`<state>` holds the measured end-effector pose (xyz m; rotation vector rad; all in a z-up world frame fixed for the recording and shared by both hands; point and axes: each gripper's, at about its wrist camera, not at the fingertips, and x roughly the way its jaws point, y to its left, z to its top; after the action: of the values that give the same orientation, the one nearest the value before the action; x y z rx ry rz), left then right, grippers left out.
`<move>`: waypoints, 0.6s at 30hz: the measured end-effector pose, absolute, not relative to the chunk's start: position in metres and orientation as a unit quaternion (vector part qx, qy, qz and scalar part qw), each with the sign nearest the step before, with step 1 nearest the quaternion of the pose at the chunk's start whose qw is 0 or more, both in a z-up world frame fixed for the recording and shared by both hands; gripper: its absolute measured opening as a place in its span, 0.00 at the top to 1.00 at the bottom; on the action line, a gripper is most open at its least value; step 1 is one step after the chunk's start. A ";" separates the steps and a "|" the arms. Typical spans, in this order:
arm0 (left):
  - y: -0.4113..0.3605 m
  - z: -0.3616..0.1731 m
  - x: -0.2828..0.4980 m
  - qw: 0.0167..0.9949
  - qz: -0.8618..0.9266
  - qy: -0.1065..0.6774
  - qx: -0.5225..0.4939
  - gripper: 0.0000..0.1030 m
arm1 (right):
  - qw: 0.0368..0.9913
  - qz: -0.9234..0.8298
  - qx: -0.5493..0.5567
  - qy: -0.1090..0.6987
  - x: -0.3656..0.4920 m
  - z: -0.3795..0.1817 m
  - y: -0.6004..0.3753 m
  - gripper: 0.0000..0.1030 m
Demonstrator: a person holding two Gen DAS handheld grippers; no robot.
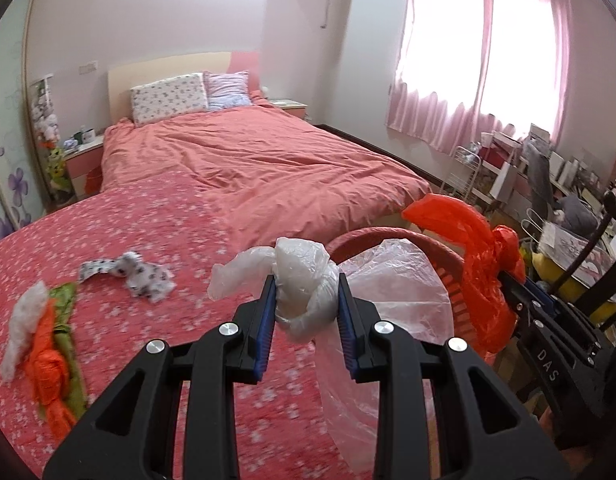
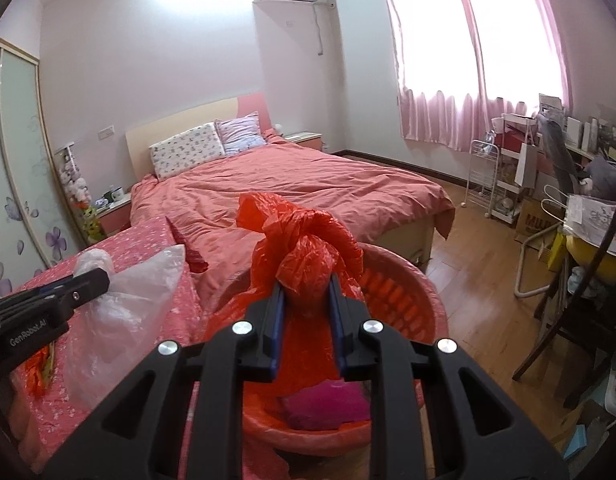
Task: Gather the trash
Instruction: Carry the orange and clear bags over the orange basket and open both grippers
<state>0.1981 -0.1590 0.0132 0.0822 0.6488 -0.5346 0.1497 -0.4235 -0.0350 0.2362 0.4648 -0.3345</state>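
Note:
My left gripper (image 1: pixel 306 286) is shut on a knotted clear plastic bag (image 1: pixel 304 276), held above the pink flowered cover by the rim of a red basket (image 1: pixel 391 236). My right gripper (image 2: pixel 306 290) is shut on a knotted red plastic bag (image 2: pixel 308 256), held over the red basket (image 2: pixel 407 280). A pink item (image 2: pixel 323 404) lies in the basket. In the left wrist view the red bag (image 1: pixel 475 272) and right gripper show at the right. In the right wrist view the clear bag (image 2: pixel 120 300) and left gripper show at the left.
On the flowered cover (image 1: pixel 148 240) lie a black-and-white spotted scrap (image 1: pixel 140 276) and a pile of orange, green and clear bags (image 1: pixel 48 344). The bed with a pink duvet (image 2: pixel 288 184) is behind. A chair, shelves and clutter (image 2: pixel 567 220) stand on the right over the wooden floor.

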 end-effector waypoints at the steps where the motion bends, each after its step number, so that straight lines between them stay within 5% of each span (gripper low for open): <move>1: -0.163 0.012 0.199 0.911 -0.263 0.316 0.040 0.72 | 0.952 -0.167 0.117 0.229 0.150 -0.036 -0.427 0.79; 18: -0.215 -0.007 0.210 0.890 -0.306 0.336 0.042 0.71 | 0.942 -0.183 0.152 0.237 0.162 -0.053 -0.471 0.77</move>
<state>0.2104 -0.2148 -0.0068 0.0869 0.6975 -0.6361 0.1621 -0.4710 -0.0529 0.3098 0.4842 -0.3734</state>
